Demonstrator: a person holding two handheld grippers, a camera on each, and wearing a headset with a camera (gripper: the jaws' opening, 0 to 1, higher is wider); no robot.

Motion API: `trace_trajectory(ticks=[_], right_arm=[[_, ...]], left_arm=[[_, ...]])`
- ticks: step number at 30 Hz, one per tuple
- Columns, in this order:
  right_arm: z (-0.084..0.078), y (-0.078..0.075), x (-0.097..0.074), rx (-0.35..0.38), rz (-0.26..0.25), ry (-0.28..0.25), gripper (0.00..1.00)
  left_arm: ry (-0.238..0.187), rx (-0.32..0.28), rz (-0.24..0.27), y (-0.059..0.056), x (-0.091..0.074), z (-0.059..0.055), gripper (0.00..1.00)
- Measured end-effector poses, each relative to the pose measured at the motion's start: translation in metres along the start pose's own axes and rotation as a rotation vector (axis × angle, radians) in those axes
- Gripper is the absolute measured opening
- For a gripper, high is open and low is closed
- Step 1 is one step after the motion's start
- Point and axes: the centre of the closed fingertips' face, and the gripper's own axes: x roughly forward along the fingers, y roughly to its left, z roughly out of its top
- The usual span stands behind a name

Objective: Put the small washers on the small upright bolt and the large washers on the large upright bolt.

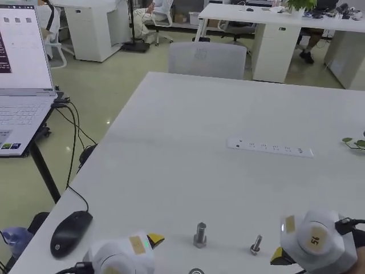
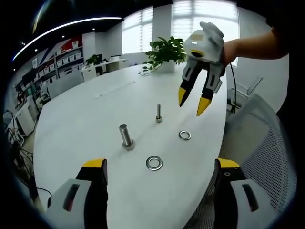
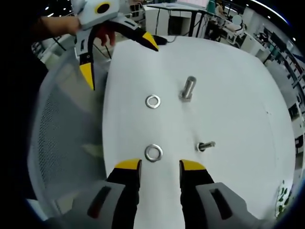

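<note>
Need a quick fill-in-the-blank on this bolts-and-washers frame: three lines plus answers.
1. ___ bolts stand upright on the table.
2. Both washers lie flat on the table, neither on a ___.
3. The left gripper and right gripper are both ___.
Answers: two; bolt; open.

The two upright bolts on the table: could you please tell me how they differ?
The large bolt is thicker and taller than the small bolt. In the head view the large bolt stands left of the small bolt. Both are metal, stand head down on the white table, and have nothing on their shanks.
</note>
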Motion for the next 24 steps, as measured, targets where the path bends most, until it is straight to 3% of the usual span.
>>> trace_trajectory(ticks=[8,14,16,24], right_arm=[[0.001,0.006,0.006,-0.025,0.008,-0.01,0.37],[-0.006,0.006,0.021,-0.013,0.026,-0.006,0.37],[-0.007,0.004,0.026,-0.054,0.011,-0.006,0.36],[-0.014,0.003,0.043,-0.051,0.013,0.006,0.36]], left_arm=[[0.009,0.008,-0.001,0.0,0.0,-0.003,0.93],[-0.003,0.003,-0.008,-0.002,0.001,0.0,0.92],[0.006,0.014,-0.009,-0.002,0.001,-0.001,0.92],[0.007,0.013,-0.017,-0.001,0.0,-0.001,0.9]])
